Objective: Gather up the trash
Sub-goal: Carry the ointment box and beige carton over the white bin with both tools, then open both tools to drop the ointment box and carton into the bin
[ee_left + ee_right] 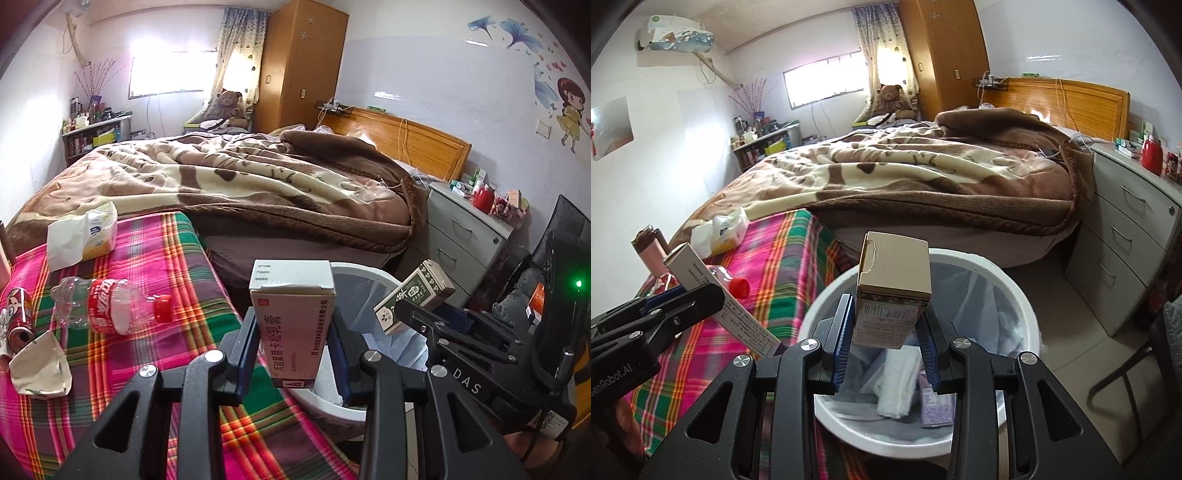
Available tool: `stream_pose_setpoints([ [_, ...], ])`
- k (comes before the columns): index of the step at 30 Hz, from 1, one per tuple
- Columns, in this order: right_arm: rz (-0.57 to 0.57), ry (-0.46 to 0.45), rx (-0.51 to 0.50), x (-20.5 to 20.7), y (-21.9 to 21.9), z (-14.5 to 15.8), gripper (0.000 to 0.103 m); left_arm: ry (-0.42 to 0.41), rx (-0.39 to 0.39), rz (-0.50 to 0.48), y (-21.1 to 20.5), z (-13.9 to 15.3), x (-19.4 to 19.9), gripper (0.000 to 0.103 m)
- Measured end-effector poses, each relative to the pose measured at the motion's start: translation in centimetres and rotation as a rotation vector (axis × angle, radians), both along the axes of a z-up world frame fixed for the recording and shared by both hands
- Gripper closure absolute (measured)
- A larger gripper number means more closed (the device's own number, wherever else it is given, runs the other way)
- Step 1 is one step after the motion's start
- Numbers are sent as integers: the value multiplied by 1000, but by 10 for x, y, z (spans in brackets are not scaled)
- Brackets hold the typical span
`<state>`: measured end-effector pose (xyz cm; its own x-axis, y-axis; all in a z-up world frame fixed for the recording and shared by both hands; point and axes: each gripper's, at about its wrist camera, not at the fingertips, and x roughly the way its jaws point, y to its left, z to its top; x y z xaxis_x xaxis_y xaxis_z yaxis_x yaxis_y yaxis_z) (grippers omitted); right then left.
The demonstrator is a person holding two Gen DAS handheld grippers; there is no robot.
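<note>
Bedroom clutter fills both wrist views: a bed under a rumpled brown-and-cream fleece blanket (236,173), a tall orange wooden wardrobe (303,66) in the corner, a grey drawer cabinet (465,229) beside the wooden headboard, and a curtained window glowing behind a brown teddy bear (229,105). Nearest the cameras lies a pink, green and orange plaid cloth (177,266) covering a low surface at the foot of the bed. On it rest a crushed clear plastic bottle with red label and red cap (110,308), a torn tissue pack (83,236), a dented red drink can (16,314) and a scrap of crumpled white paper (40,369).

Just beside the cloth's edge stands a round white waste bin with a pale liner (1015,295), already holding white wads and a purple packet.

The left gripper (293,354) is clamped on an upright white-and-pink medicine carton (291,317) with dark red printing down its face, held at the bin's near rim. The right gripper (884,347) is clamped on a small tan cardboard box with a barcode and a torn top flap (892,291), held directly above the bin's opening.
</note>
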<state>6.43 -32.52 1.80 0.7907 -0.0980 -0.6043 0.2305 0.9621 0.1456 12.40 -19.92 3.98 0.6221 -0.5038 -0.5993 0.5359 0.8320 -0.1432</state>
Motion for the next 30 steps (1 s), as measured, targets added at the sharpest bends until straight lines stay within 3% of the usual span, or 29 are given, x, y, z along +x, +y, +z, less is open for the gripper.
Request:
stream_pose_setpoints([
  [19,-65,102,-36,0,-31,-19,68,44,23,-66,-43,-18,6,65],
  [20,-65,104,-38,0,-31,-19,68,46,23,-68,-44,-18,6,63],
  [23,-57,114,-42,0,-31,-20,68,45,12,-65,-43,-18,6,40],
  [26,-61,117,-55,-1,-31,-20,49,42,1,-64,-40,-16,5,40],
  [30,-62,110,-42,-2,-32,-20,46,45,0,-56,-36,-16,5,40],
])
